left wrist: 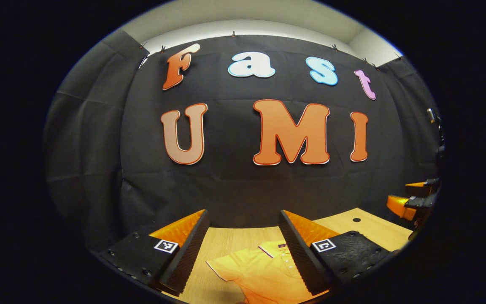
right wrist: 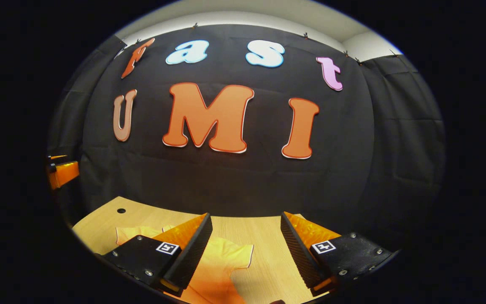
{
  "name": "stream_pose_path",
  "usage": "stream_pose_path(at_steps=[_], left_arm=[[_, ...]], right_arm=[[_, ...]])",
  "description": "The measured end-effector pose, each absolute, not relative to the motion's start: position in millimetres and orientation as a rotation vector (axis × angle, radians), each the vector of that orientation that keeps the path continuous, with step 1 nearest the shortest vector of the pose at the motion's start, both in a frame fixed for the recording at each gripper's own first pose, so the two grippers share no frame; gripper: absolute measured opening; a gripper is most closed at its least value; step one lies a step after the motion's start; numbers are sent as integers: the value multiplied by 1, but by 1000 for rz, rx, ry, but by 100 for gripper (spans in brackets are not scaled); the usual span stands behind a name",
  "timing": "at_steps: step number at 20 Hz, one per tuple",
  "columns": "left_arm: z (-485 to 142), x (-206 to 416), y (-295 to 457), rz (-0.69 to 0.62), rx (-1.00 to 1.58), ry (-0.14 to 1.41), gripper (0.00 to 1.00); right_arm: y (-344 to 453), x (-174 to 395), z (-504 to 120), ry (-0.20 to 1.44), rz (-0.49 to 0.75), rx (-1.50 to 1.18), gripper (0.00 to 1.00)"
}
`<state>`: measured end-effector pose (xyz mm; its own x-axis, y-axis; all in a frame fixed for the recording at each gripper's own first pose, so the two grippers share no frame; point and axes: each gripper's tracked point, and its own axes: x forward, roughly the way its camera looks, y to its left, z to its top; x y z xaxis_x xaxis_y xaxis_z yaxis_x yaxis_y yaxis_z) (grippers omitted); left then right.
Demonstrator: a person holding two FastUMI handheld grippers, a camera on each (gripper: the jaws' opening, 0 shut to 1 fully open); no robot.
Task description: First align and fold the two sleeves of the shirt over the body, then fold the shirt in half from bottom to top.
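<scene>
In front of me hangs a black cloth wall [left wrist: 234, 185] with soft folds, held up by little clips [left wrist: 233, 33] along the top. Above it I see a pale wall [left wrist: 243, 17]. Below is a light wooden desk [right wrist: 243, 232] with a small round hole [right wrist: 121, 210].

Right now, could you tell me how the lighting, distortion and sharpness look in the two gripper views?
Left gripper view: strong fisheye bowing of the wooden table edge and booth wall; the orange shirt is evenly lit, sharp and free of glare, with the open left gripper above it. Right gripper view: the same barrel distortion; the shirt sleeve is crisp, while the cloth darkens into shadow below the open right gripper.
</scene>
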<state>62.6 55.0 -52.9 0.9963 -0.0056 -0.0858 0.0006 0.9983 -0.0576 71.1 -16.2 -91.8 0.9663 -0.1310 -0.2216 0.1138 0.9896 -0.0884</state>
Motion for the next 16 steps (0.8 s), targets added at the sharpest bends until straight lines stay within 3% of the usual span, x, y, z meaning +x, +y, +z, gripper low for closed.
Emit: stream_pose_path(at_steps=[7,16], left_arm=[[-36,59,74,18,-31,22,99],[-26,38,70,171,27,17,99]], right_arm=[[-13,111,-162,409,-103,-101,99],[-48,152,-297,831,-82,27,96]])
